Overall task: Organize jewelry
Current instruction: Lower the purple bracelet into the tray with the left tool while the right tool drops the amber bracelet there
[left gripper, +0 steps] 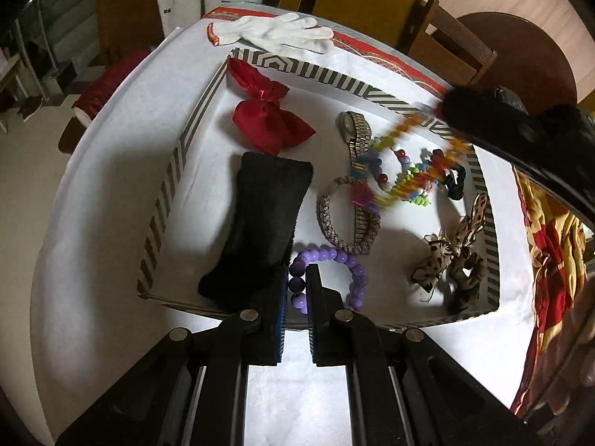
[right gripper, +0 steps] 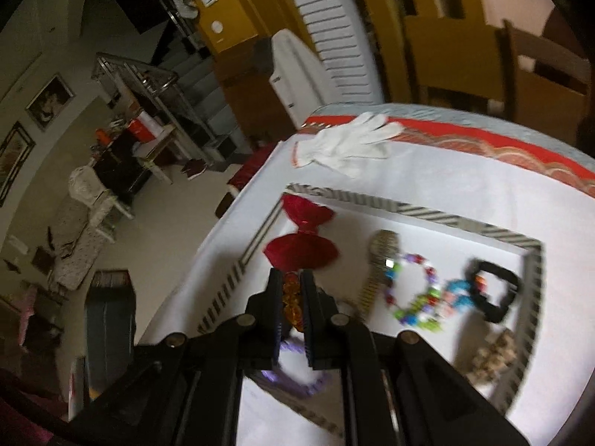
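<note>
A striped-rim tray [left gripper: 174, 171] holds a red pouch [left gripper: 271, 119], a black pouch [left gripper: 260, 223], a metal watch [left gripper: 353, 130], a woven bangle [left gripper: 334, 223], a purple bead bracelet [left gripper: 346, 260], coloured bead bracelets [left gripper: 409, 178], a black scrunchie [left gripper: 455, 182] and a leopard bow [left gripper: 457, 256]. My left gripper [left gripper: 296, 290] is nearly shut and empty, over the purple bracelet at the tray's near rim. My right gripper [right gripper: 291, 297] is shut on an orange bead bracelet [right gripper: 291, 299] and holds it above the tray [right gripper: 446, 219]; the bracelet shows blurred in the left wrist view [left gripper: 416, 122].
A white glove [left gripper: 282, 33] lies on the white cloth behind the tray; it also shows in the right wrist view [right gripper: 346, 145]. A red and yellow cloth [left gripper: 550, 245] lies at the right. Wooden chairs [left gripper: 446, 37] stand behind the table.
</note>
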`<state>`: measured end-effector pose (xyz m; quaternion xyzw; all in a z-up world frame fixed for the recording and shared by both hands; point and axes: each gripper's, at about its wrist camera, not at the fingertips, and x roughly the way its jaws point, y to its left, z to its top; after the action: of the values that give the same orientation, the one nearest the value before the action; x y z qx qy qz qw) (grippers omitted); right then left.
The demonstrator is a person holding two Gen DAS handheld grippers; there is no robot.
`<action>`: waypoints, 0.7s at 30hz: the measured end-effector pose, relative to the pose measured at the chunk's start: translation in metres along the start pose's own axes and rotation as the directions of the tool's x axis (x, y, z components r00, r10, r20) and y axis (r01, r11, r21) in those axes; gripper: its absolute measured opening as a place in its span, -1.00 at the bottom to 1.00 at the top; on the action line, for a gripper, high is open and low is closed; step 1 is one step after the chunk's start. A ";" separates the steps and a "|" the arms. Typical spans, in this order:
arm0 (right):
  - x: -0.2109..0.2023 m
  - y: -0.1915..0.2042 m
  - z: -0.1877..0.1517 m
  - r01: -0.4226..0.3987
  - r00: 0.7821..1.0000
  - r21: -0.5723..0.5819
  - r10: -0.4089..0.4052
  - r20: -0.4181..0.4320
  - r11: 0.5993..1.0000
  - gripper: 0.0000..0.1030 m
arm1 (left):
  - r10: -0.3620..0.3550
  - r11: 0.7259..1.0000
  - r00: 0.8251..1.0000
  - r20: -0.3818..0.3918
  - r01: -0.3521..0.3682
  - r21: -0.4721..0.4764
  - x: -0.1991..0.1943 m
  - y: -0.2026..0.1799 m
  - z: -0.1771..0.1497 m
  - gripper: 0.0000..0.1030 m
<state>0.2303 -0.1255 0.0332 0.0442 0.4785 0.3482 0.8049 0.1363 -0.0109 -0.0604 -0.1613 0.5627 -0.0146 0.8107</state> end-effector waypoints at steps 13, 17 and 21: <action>0.094 -0.033 0.034 0.149 0.985 -0.033 -0.151 -0.088 0.988 -0.82 | 0.018 1.000 1.000 0.003 -0.018 -0.020 0.001 0.000 0.002 -0.56; 0.095 -0.041 0.033 0.177 0.982 -0.025 -0.178 -0.063 0.984 -0.80 | 0.045 0.999 0.999 0.009 -0.045 -0.013 0.001 -0.002 0.001 -0.56; 0.087 -0.042 0.030 0.177 0.982 -0.026 -0.179 -0.061 0.984 -0.17 | 0.064 0.998 0.998 0.014 -0.064 -0.007 0.001 -0.002 0.001 -0.40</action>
<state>0.3023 -0.0970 -0.0325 -0.0181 0.5021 0.2810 0.8177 0.1376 -0.0131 -0.0603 -0.1461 0.5616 0.0146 0.8143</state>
